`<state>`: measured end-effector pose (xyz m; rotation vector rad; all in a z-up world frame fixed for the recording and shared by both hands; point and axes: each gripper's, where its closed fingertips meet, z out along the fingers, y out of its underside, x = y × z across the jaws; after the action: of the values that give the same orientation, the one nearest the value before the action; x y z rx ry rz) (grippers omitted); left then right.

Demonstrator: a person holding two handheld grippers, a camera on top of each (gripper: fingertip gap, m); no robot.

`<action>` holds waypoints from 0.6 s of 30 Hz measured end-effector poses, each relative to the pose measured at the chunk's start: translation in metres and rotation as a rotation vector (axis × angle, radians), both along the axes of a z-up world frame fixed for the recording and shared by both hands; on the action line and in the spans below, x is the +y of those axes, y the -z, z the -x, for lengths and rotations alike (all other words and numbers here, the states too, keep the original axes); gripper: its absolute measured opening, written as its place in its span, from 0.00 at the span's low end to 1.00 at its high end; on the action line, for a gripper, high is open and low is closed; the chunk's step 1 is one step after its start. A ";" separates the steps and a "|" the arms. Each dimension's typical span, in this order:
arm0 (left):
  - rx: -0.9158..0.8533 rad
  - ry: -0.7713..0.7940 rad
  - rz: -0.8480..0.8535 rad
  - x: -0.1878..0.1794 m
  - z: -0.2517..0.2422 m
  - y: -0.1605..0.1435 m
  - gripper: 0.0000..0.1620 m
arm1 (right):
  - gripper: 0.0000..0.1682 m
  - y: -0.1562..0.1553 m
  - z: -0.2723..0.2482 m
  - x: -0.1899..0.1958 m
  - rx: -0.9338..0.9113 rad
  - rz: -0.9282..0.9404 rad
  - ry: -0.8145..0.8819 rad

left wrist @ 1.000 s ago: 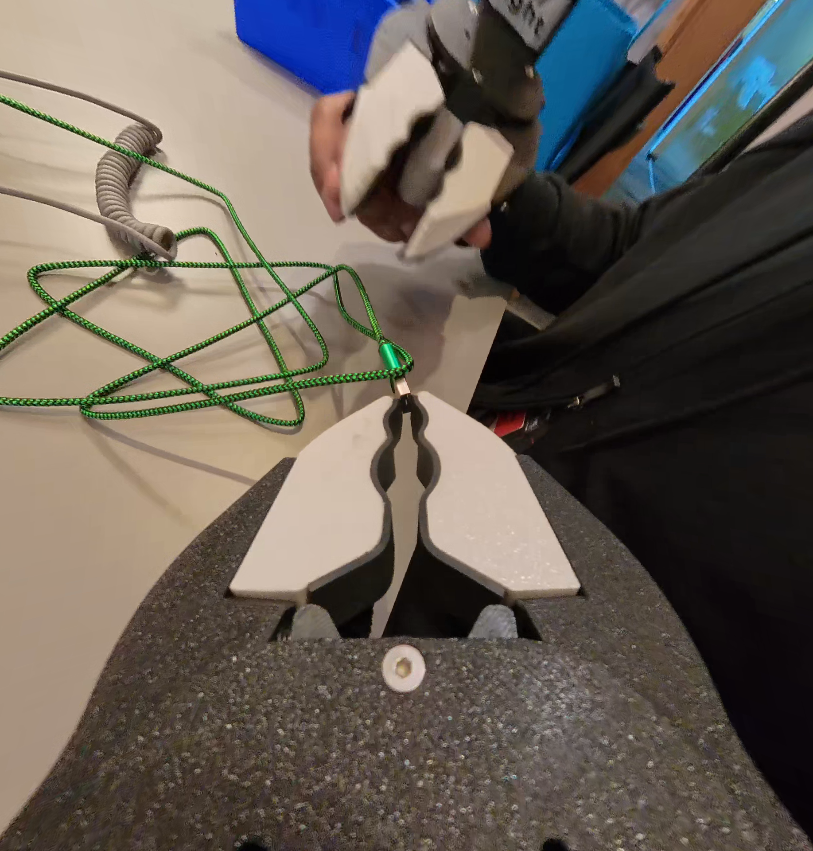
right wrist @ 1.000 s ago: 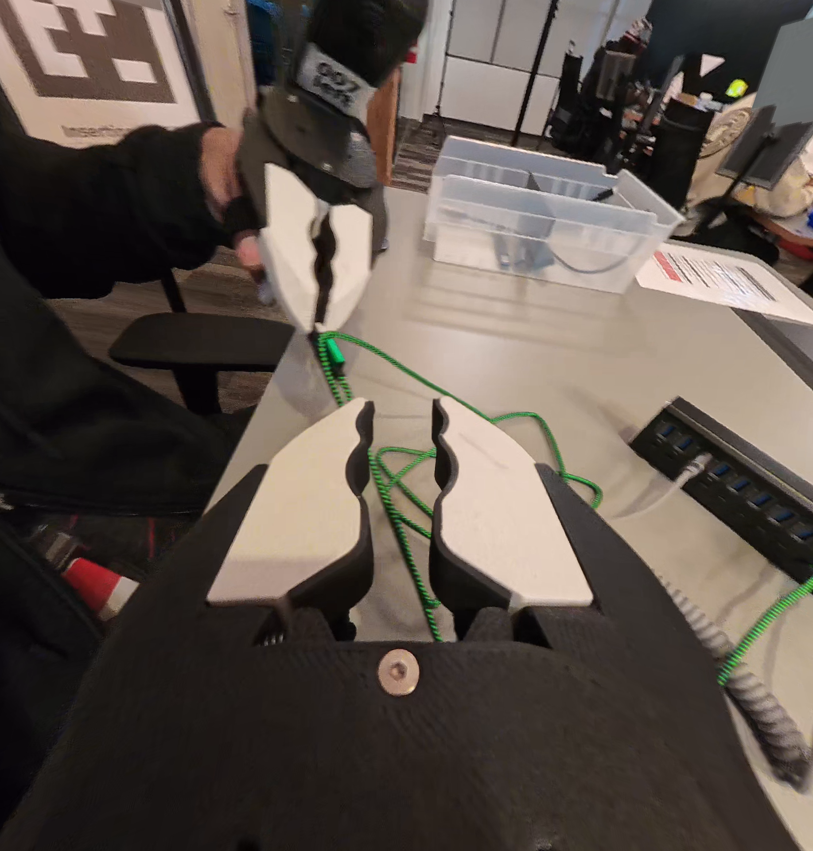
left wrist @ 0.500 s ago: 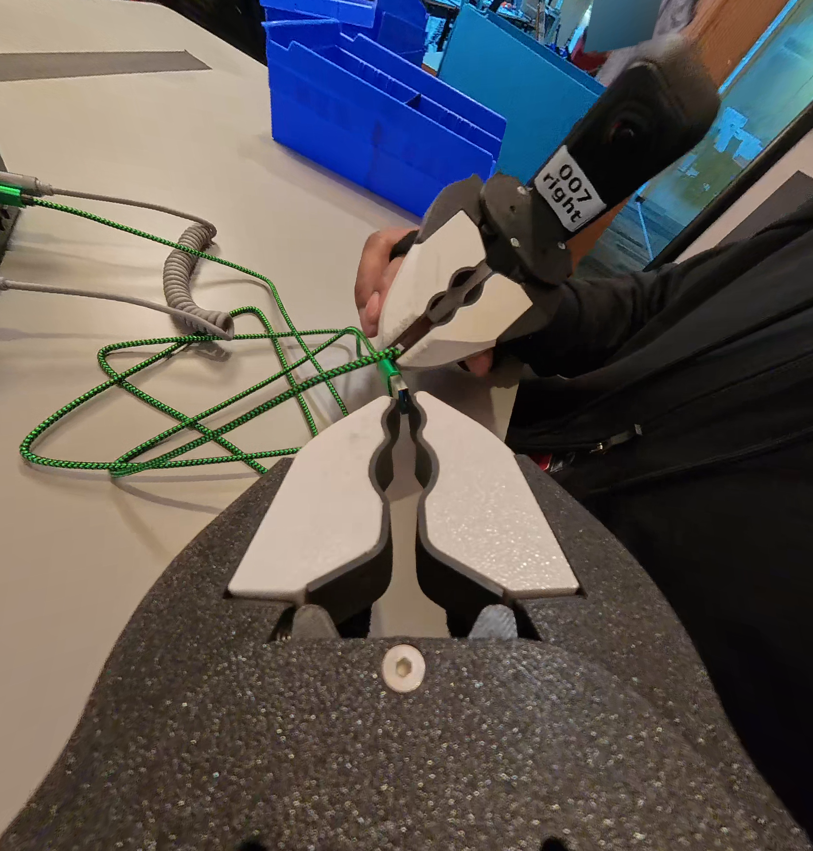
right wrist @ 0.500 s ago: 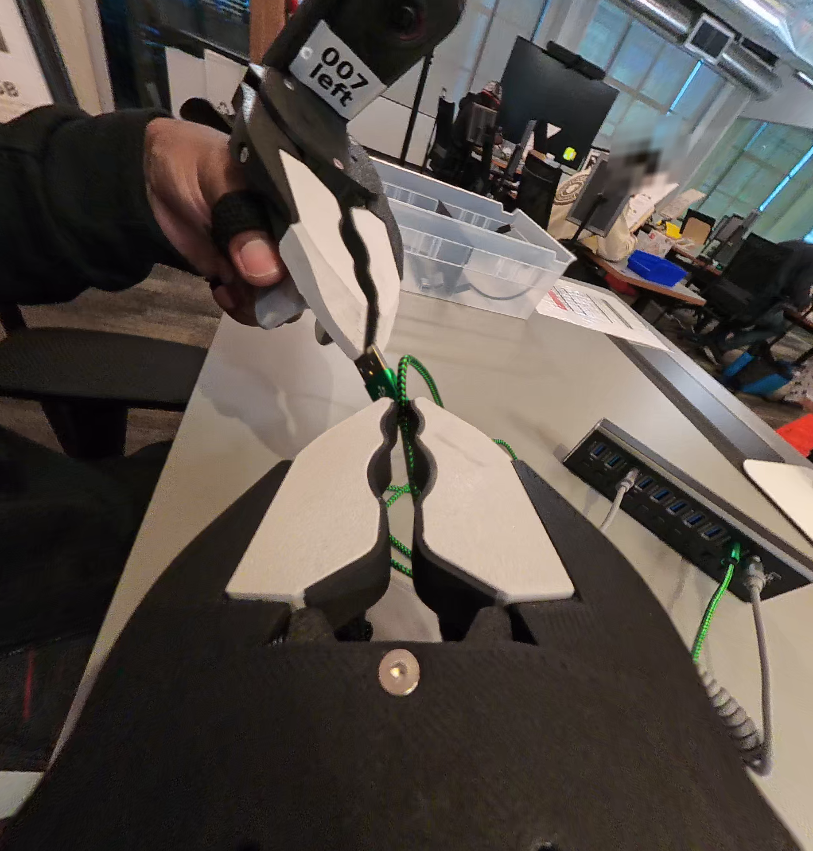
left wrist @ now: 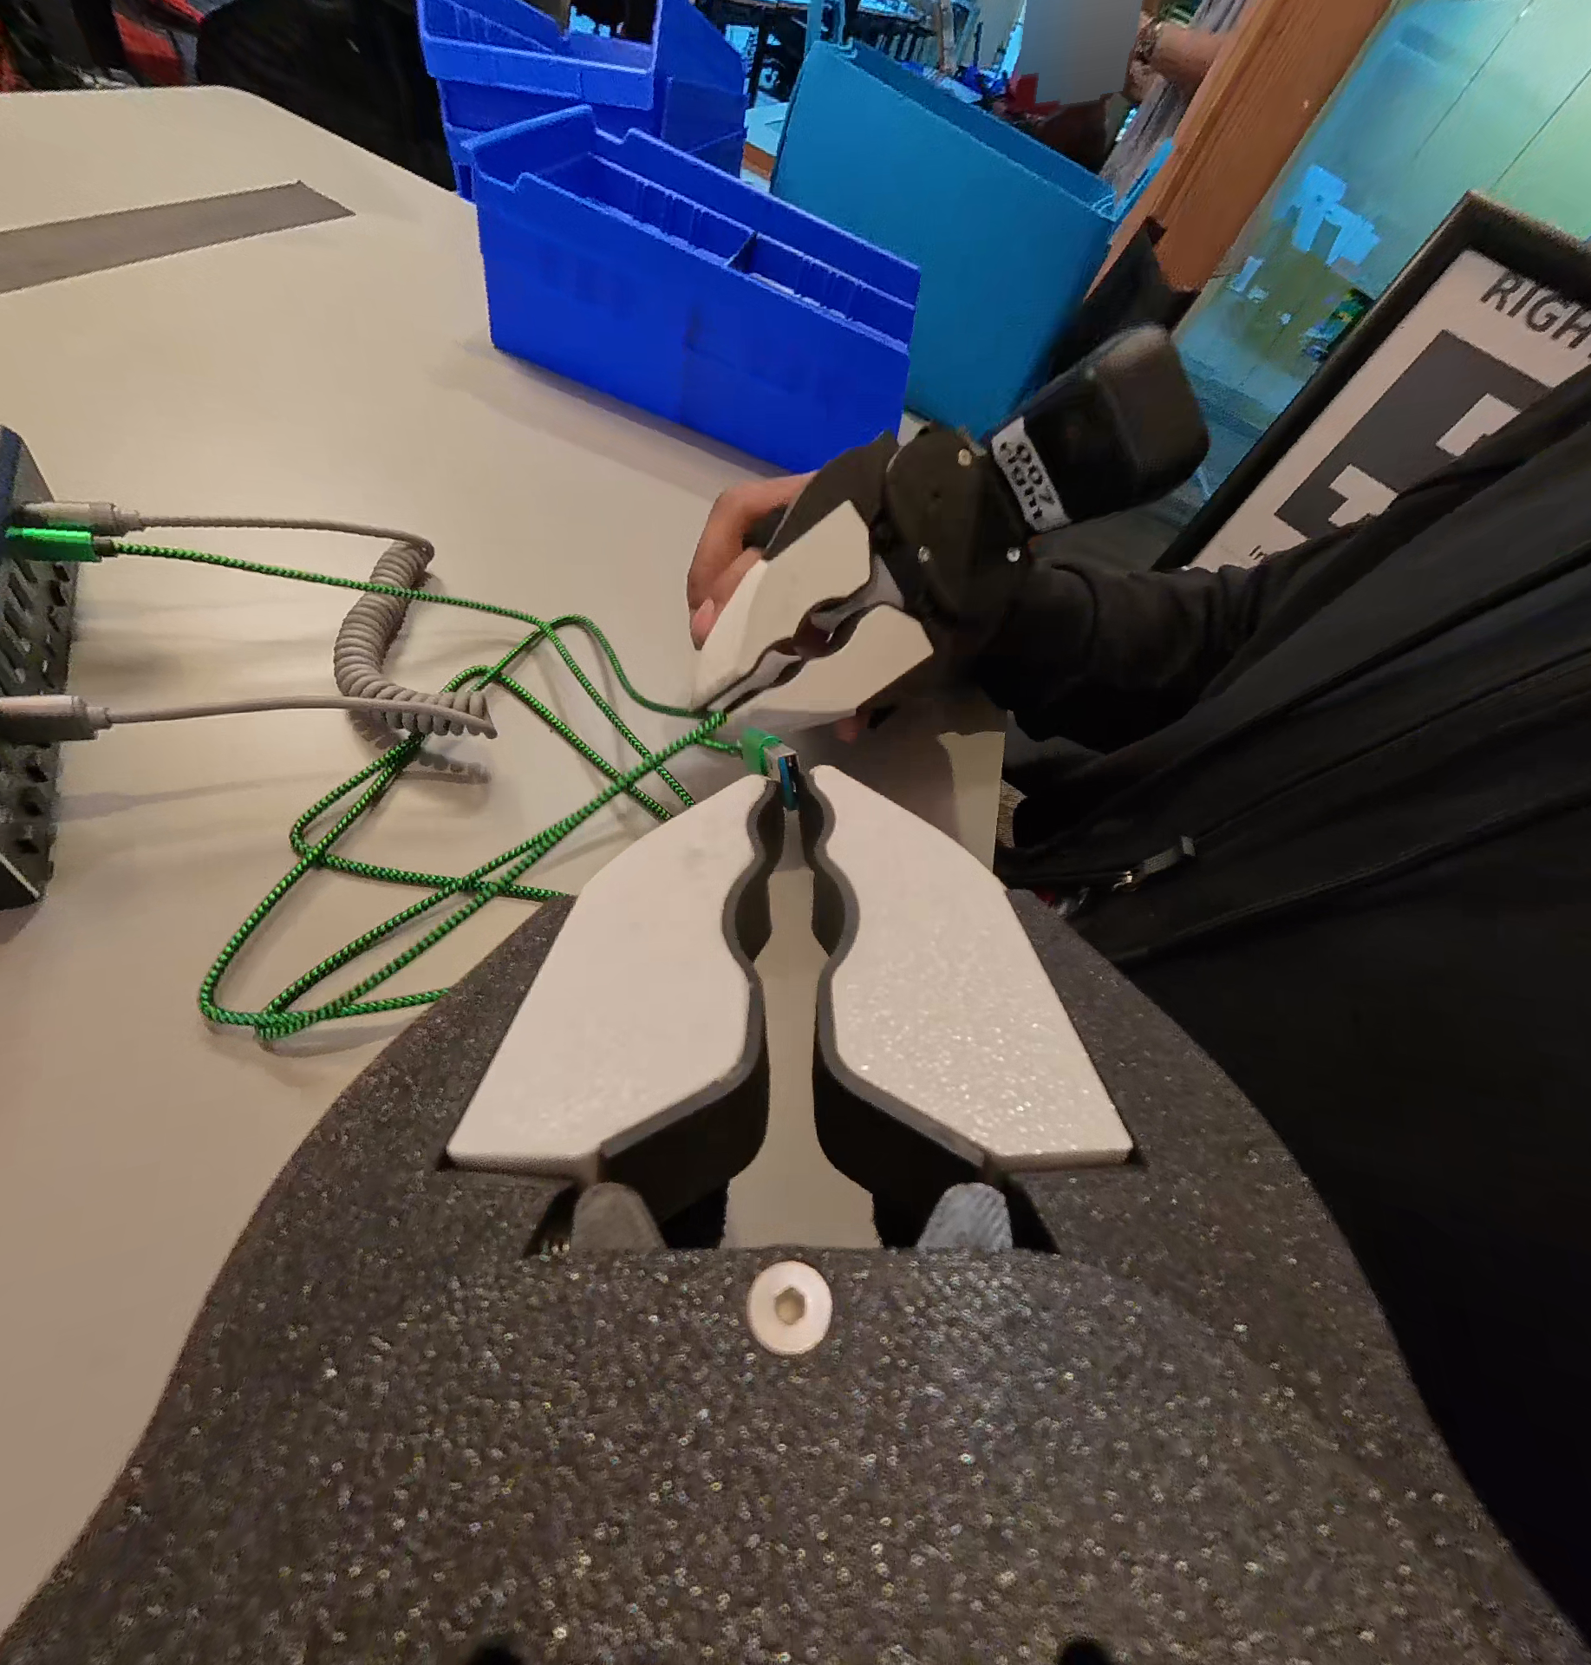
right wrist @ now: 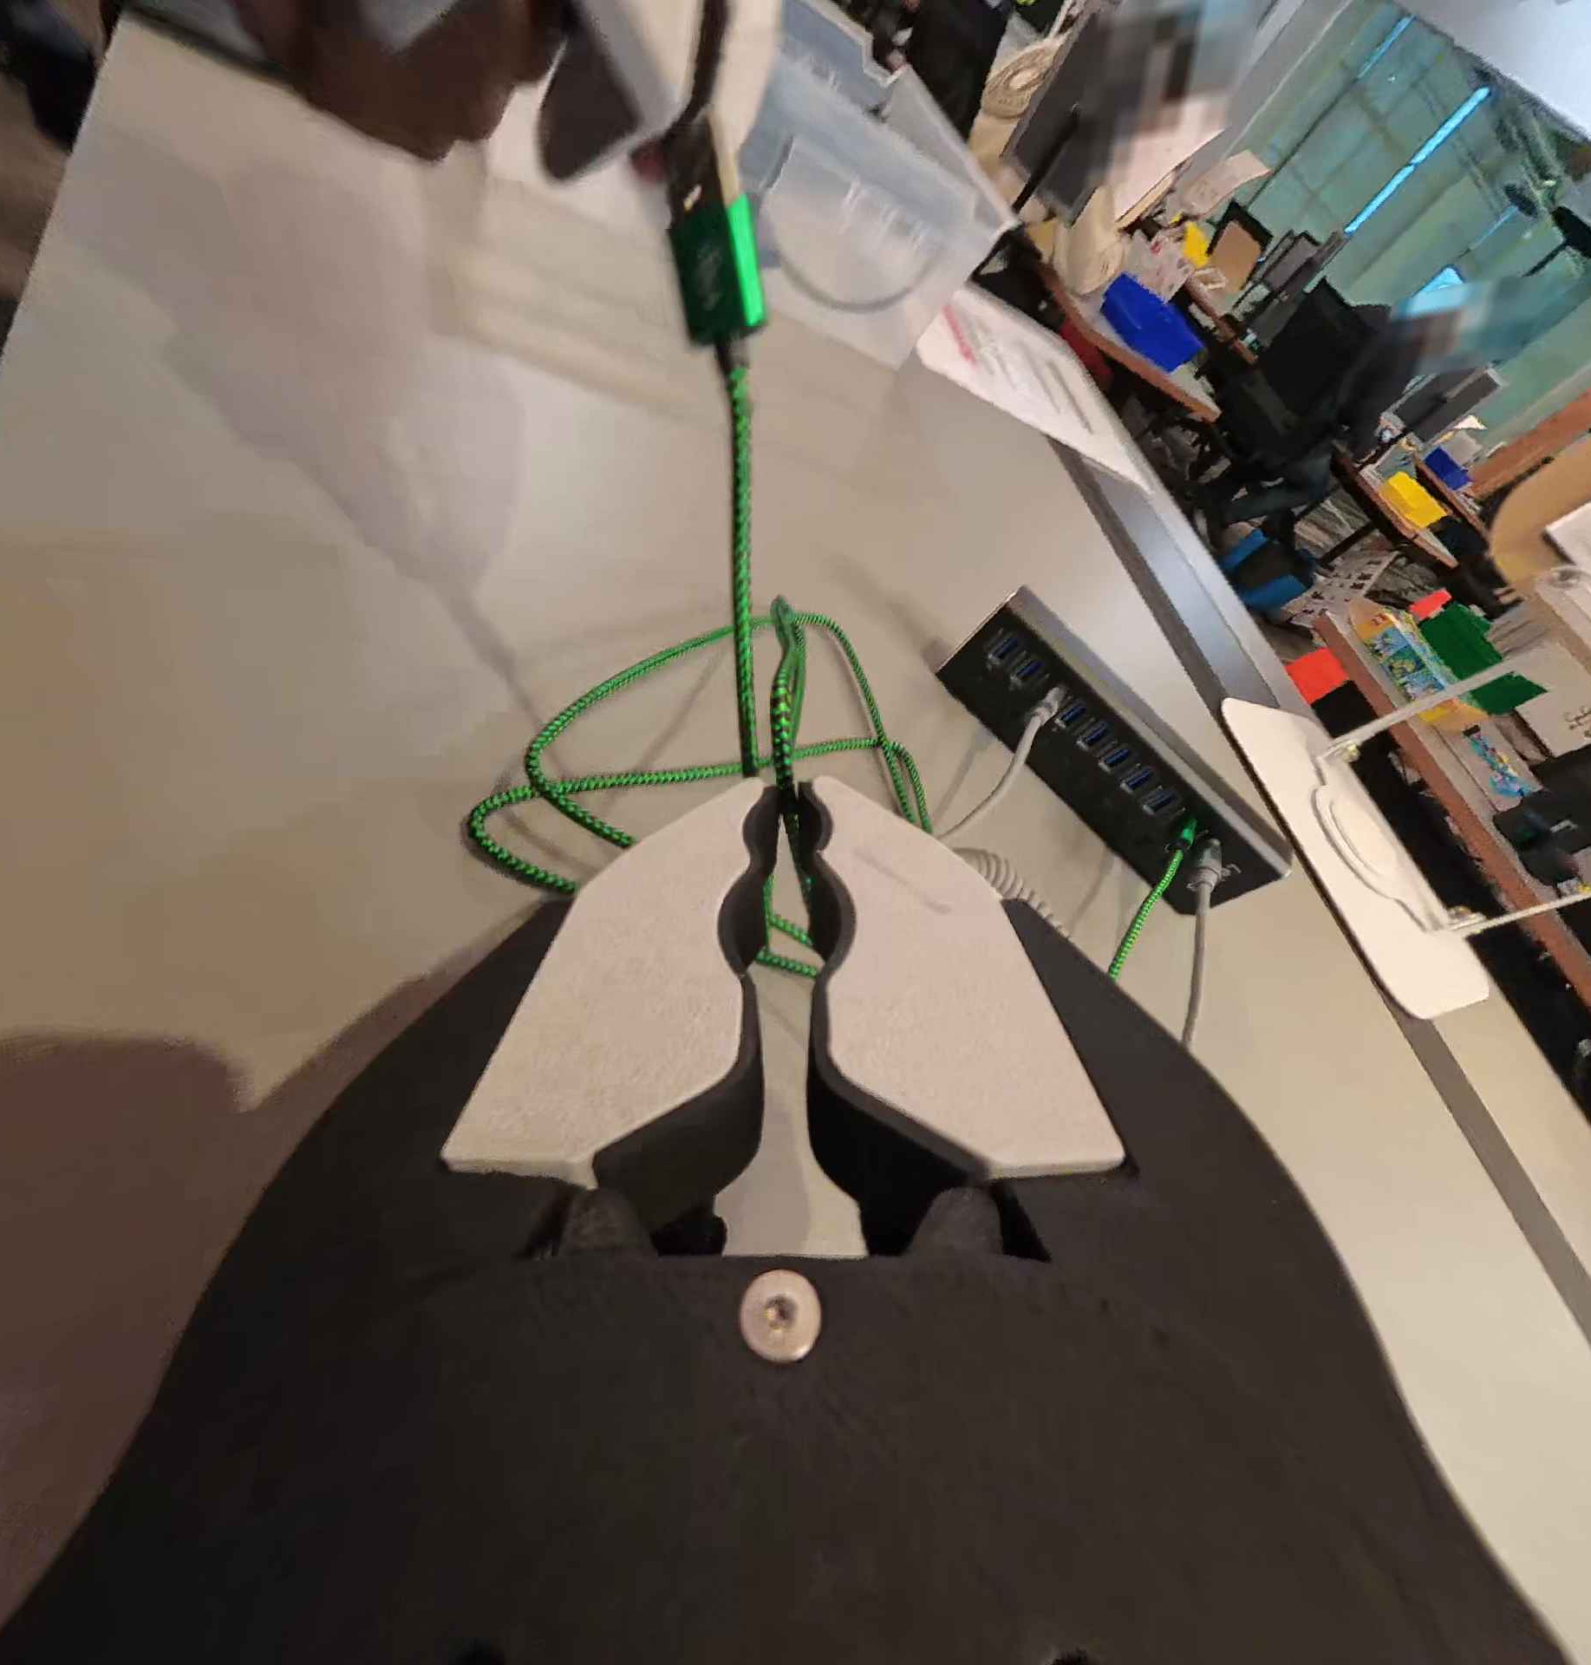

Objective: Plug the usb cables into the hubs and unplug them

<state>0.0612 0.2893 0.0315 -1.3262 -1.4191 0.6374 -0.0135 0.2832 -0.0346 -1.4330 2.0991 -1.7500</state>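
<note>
My left tool [left wrist: 790, 793] has a grainy, speckled dark housing and matt pale fingers [left wrist: 647, 973] with a fine sparkle. The green cable [left wrist: 395, 865] is braided cloth, its plug [right wrist: 715, 270] a shiny green metallic shell. The grey cable [left wrist: 382, 649] looks like smooth rubbery plastic. The counter [left wrist: 233, 360] is smooth and matt; the blue bins [left wrist: 683, 315] are glossy plastic.

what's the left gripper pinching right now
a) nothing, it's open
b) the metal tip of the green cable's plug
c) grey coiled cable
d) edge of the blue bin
b: the left gripper has its tips closed on the metal end of the green plug, while the right gripper pinches the braided cord farther down.
</note>
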 end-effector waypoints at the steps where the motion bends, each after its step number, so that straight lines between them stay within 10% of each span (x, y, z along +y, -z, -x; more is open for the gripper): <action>1: 0.004 0.011 -0.002 0.000 0.000 -0.002 0.02 | 0.02 0.004 0.000 0.002 0.021 -0.010 -0.011; 14: 0.010 0.165 -0.006 0.002 0.015 -0.003 0.02 | 0.18 -0.046 -0.044 0.008 -0.309 -0.258 -0.296; 18: 0.048 0.171 -0.002 -0.007 0.018 -0.010 0.02 | 0.05 -0.044 -0.057 -0.009 -0.317 -0.305 -0.296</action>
<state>0.0436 0.2823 0.0417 -1.4043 -1.2525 0.5501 0.0435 0.2745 0.0098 -1.2152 1.7891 -1.3715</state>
